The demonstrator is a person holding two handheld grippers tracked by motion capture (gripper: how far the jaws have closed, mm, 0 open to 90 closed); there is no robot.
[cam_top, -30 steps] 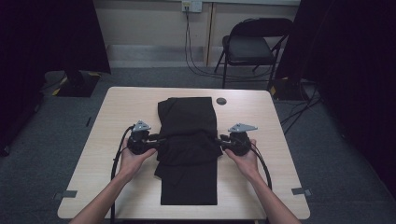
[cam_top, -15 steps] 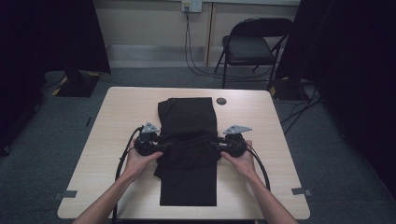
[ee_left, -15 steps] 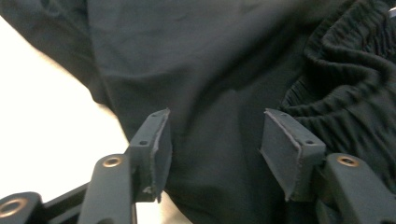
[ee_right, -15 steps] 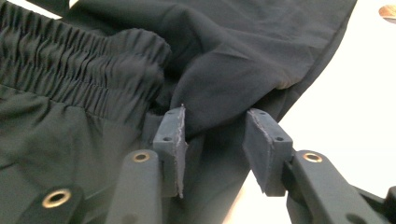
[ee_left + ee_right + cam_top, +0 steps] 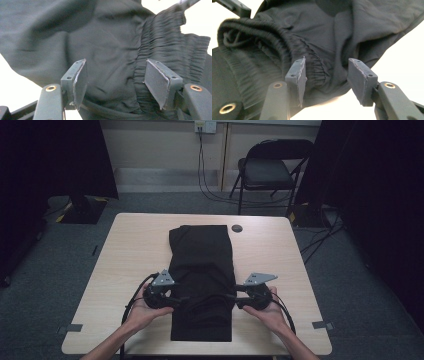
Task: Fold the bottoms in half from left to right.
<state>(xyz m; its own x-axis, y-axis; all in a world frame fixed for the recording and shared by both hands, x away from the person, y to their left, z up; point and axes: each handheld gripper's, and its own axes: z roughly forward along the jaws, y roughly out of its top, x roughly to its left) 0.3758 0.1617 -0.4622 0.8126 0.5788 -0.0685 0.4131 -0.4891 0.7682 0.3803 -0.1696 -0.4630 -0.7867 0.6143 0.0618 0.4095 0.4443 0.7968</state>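
High view: a folded pair of black trousers [image 5: 201, 280] lies lengthwise down the middle of a pale wooden tabletop [image 5: 125, 255], with a person's two hands at its near half. The left claw [image 5: 176, 298] meets the cloth's left edge and the right claw [image 5: 232, 298] its right edge, level with a fold that bulges across the garment. A small dark disc [image 5: 236, 228] sits on the tabletop just beyond the trousers' far right corner.

Left gripper view: the left claw [image 5: 115, 85] has just been opening; its jaws stand wide, elastic waistband [image 5: 165, 50] and loose cloth between them but not pinched.

Right gripper view: the right claw [image 5: 325, 80] has likewise been opening and stands parted, the gathered waistband [image 5: 262, 42] lying ahead of it, nothing gripped.

The risk from here: with both claws freed, a pad withdrawing could snag the soft bunched cloth and drag the fold askew, or the springy waistband could let it slump open.
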